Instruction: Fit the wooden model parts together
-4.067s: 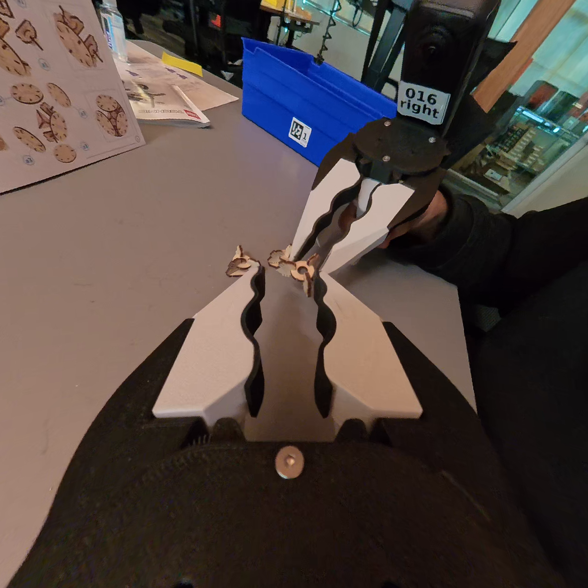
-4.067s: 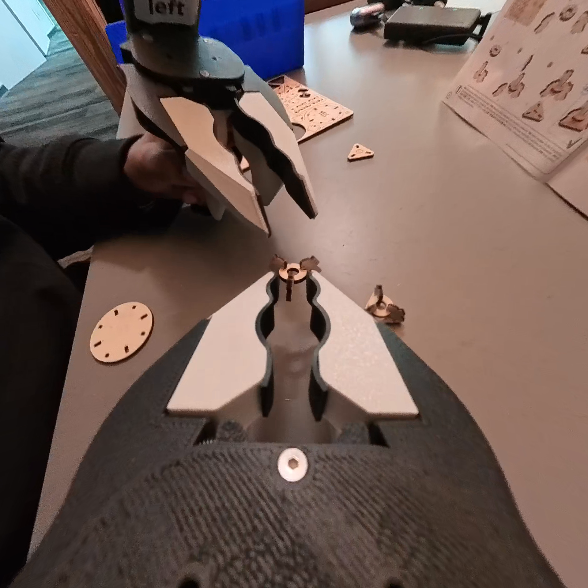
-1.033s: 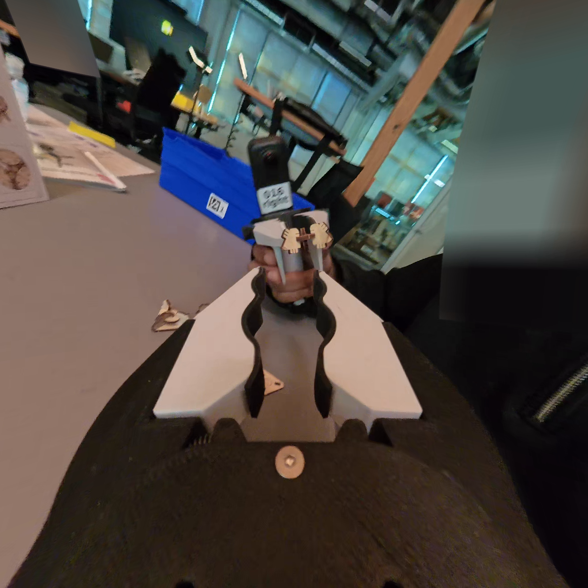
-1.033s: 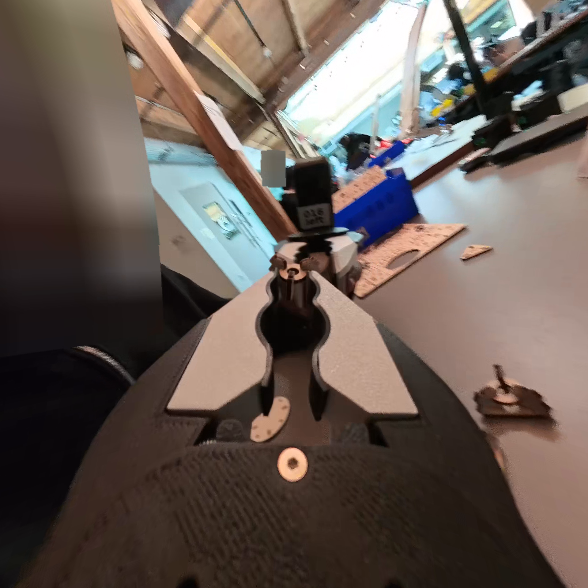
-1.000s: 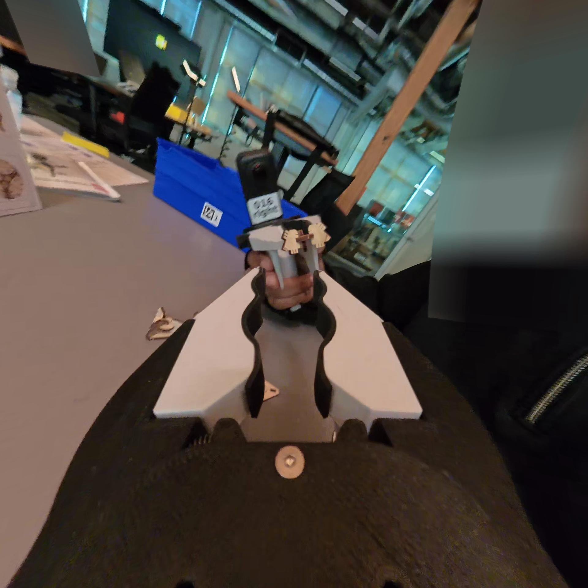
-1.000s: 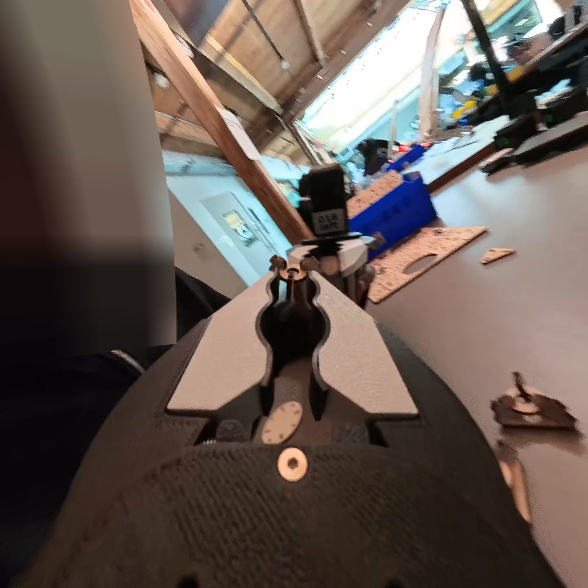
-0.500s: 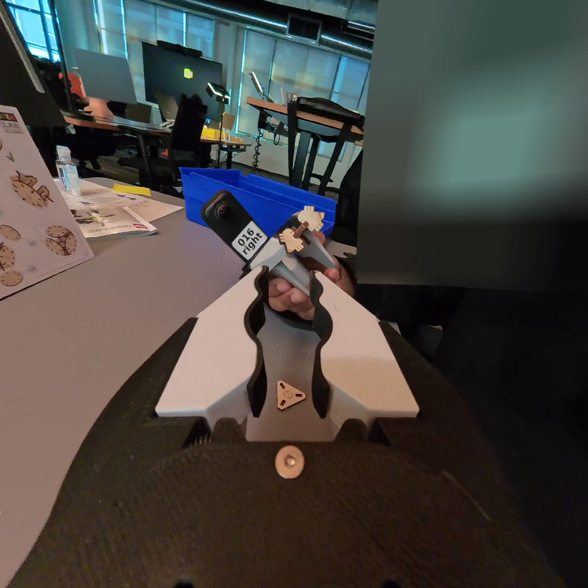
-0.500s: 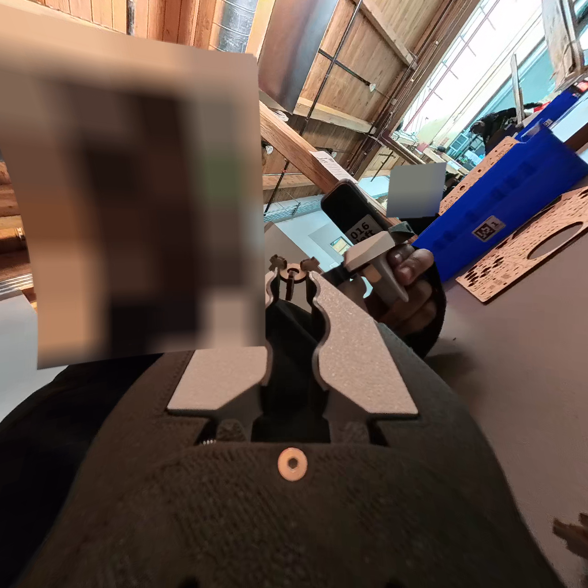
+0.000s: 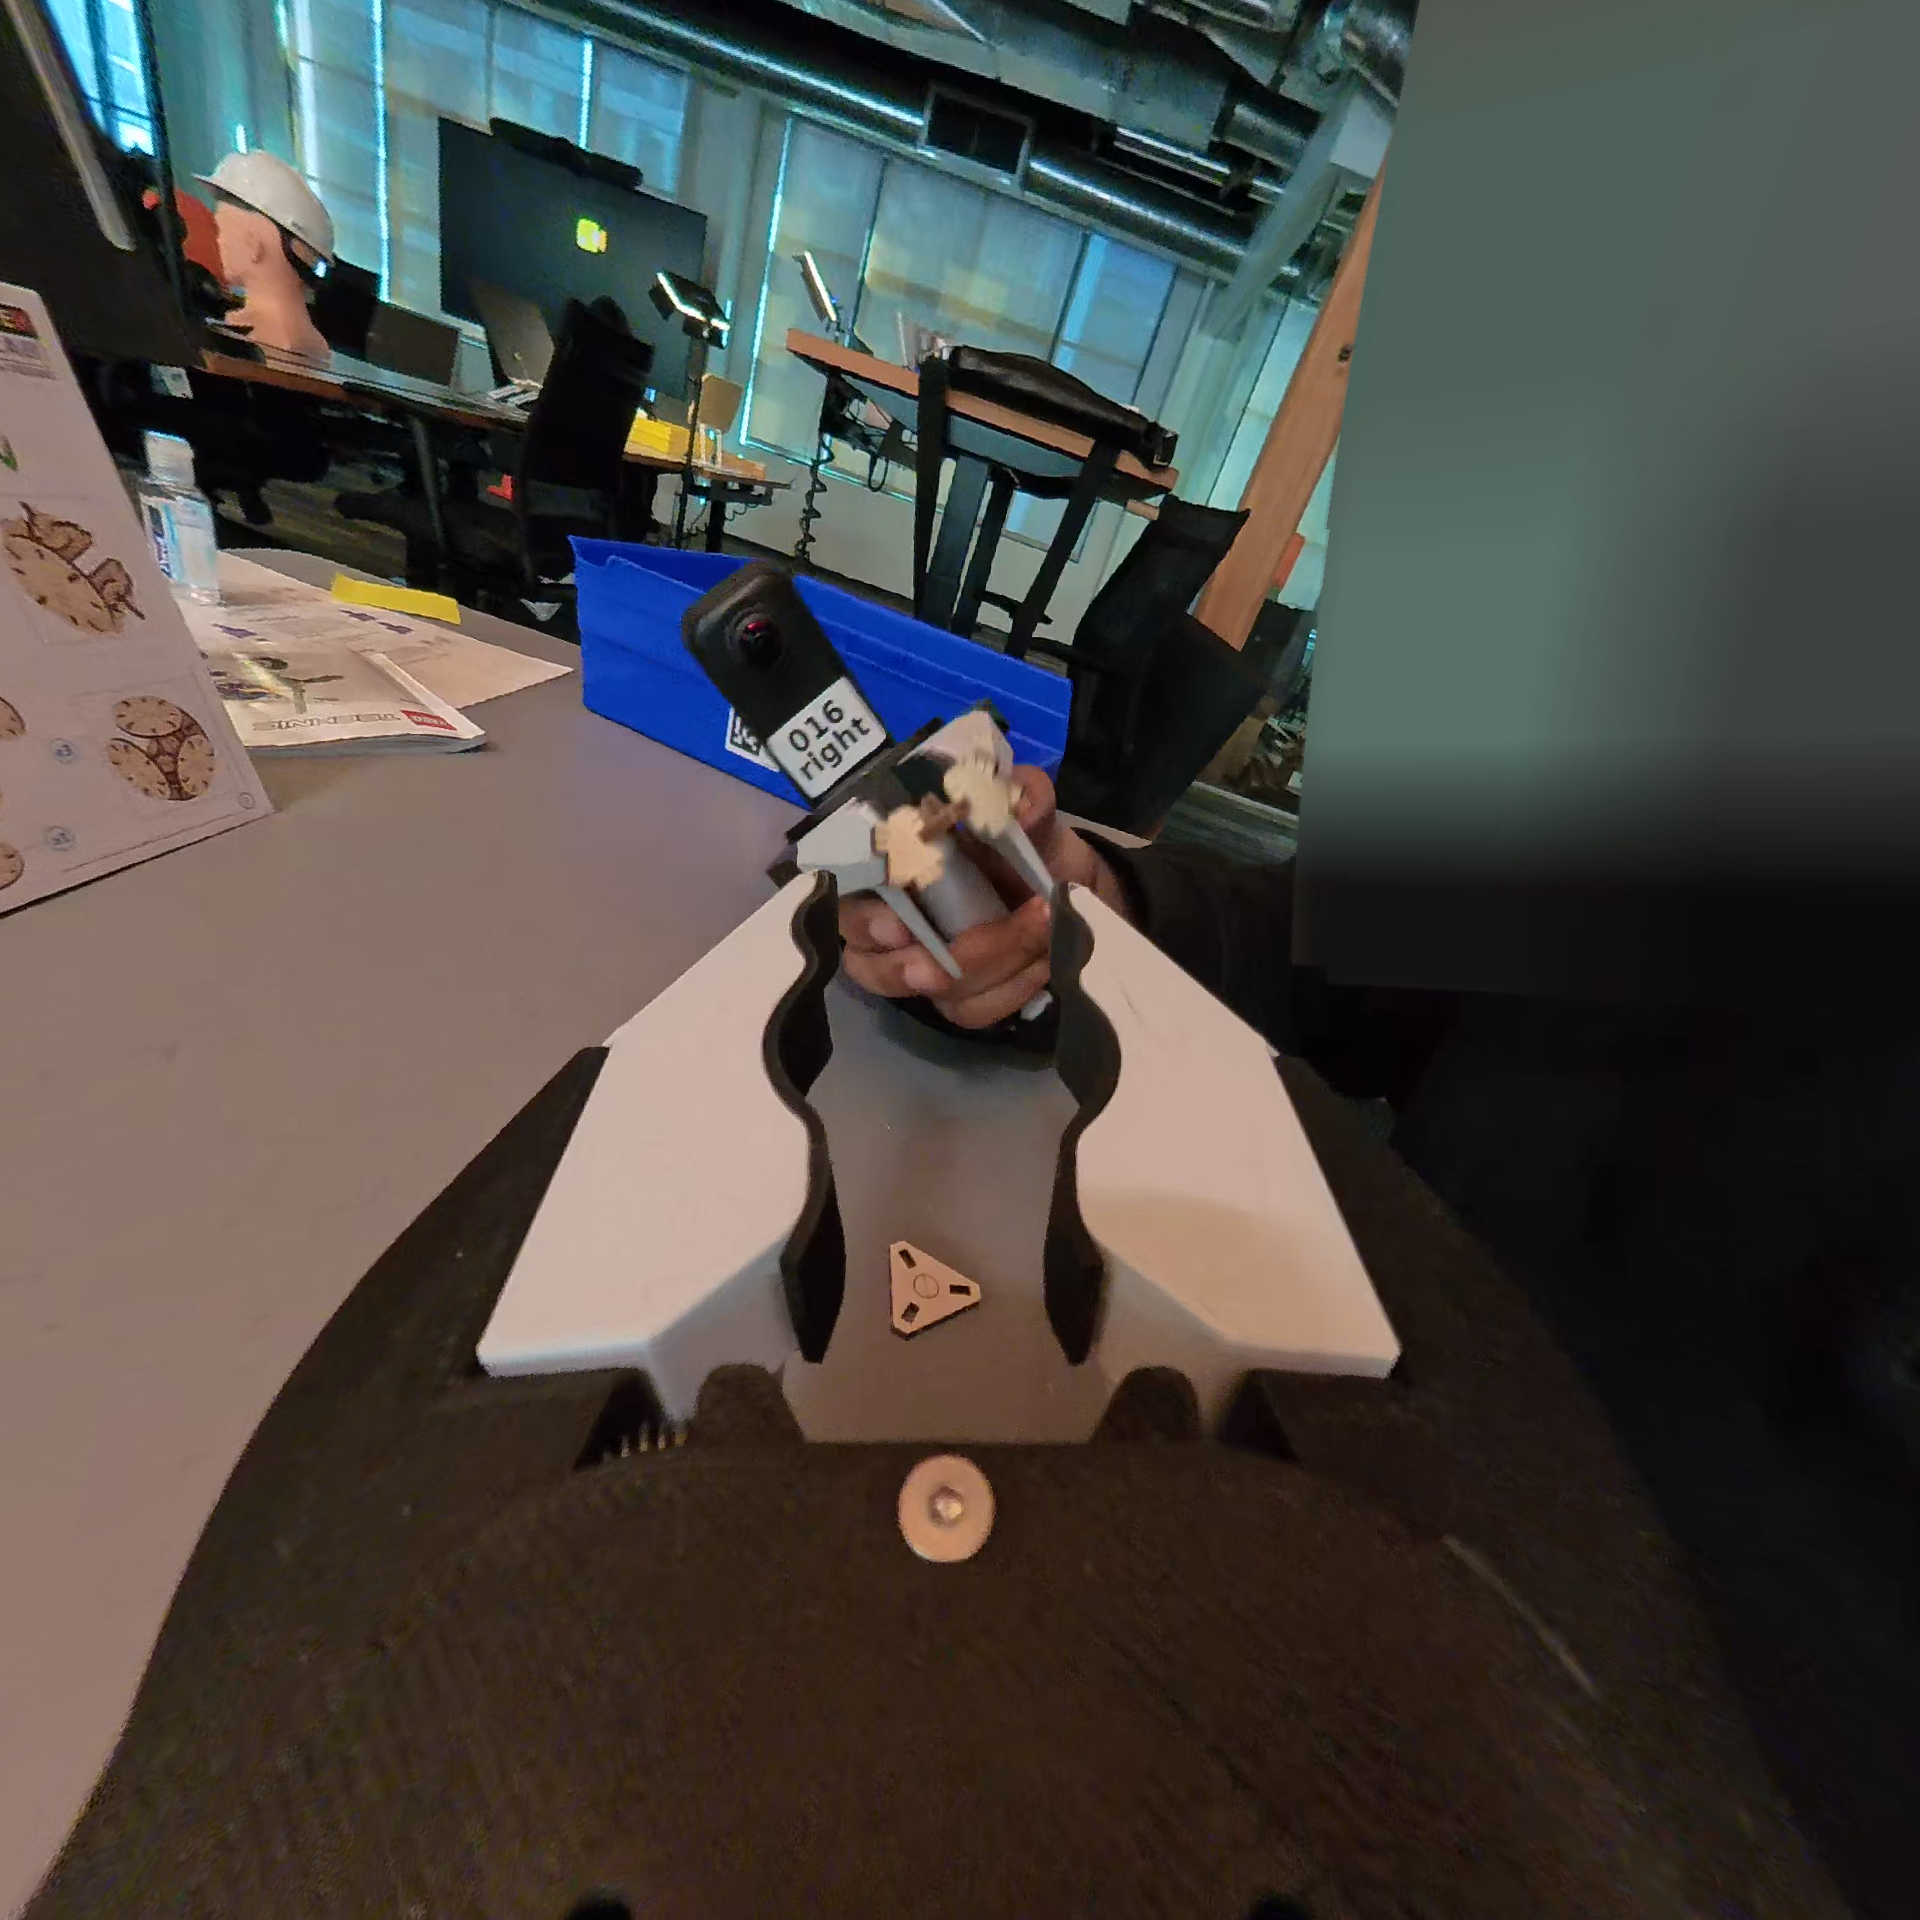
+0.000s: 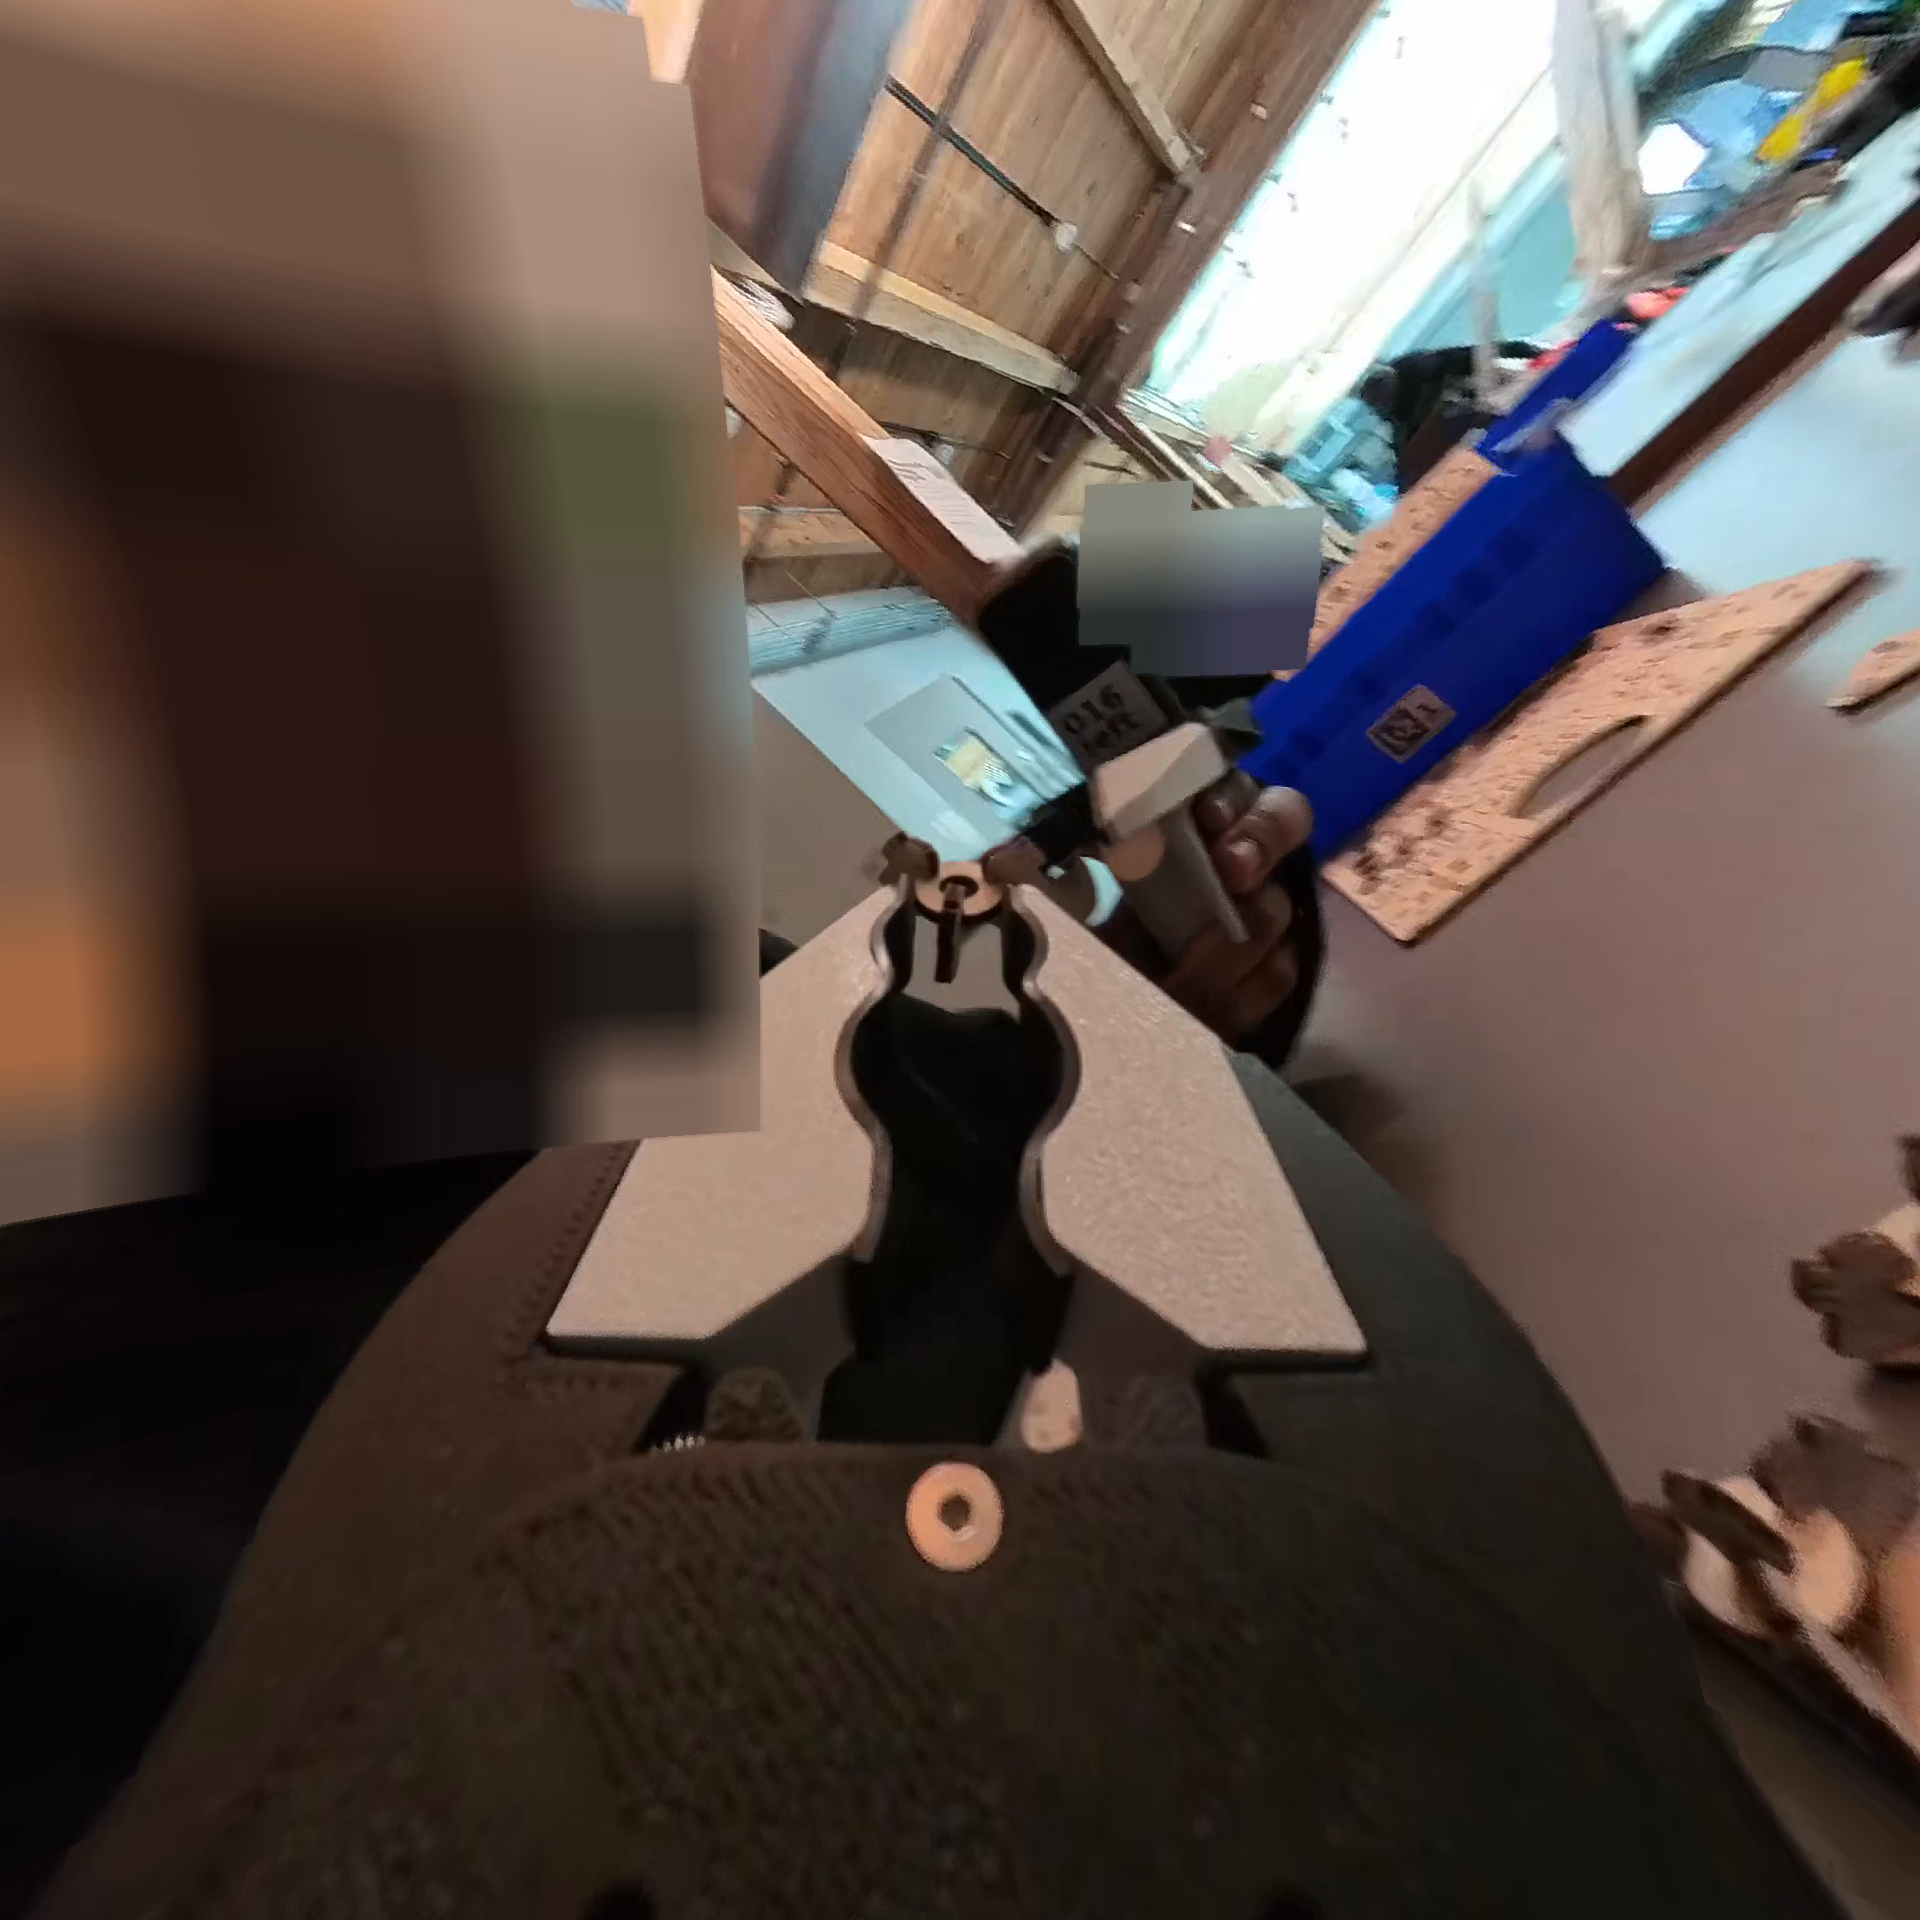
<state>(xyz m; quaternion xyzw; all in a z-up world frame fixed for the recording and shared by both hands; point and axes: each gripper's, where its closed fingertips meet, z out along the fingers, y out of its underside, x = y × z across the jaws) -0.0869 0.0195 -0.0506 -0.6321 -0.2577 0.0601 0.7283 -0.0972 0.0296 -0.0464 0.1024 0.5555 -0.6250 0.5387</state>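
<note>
- The right gripper (image 10: 954, 904), with white wedge-shaped fingers lined in wavy black rubber, is clamped at its tips on a small laser-cut plywood piece (image 10: 953, 896): a flat ring with a centre hole, 2 lobed ears standing out past the fingertips and a thin stem hanging back into the gap between the jaws.
- In the left wrist view the same plywood piece (image 9: 940, 821) shows pale, with scalloped lobes, pinched between the right gripper's narrow tips and raised clear of the table.
- The left gripper (image 9: 940, 904) has its jaws spread wide with only air between the fingertips.
- Far back between the left jaws, close to the gripper's body, a small flat plywood triangle (image 9: 928, 1288) with rounded corners and 3 slots lies on the smooth grey table (image 9: 364, 987).
- Beyond the left jaws and behind the right gripper stands a blue plastic bin (image 9: 665, 665); to the left of the jaws lie printed instruction sheets (image 9: 94, 665).
- To the right of the right jaws, a perforated plywood sheet (image 10: 1621, 717) with an oval cut-out lies flat, and blurred wooden parts (image 10: 1787, 1538) sit beside the gripper's body.
- A hand (image 9: 966, 951) grips the right gripper's handle.
</note>
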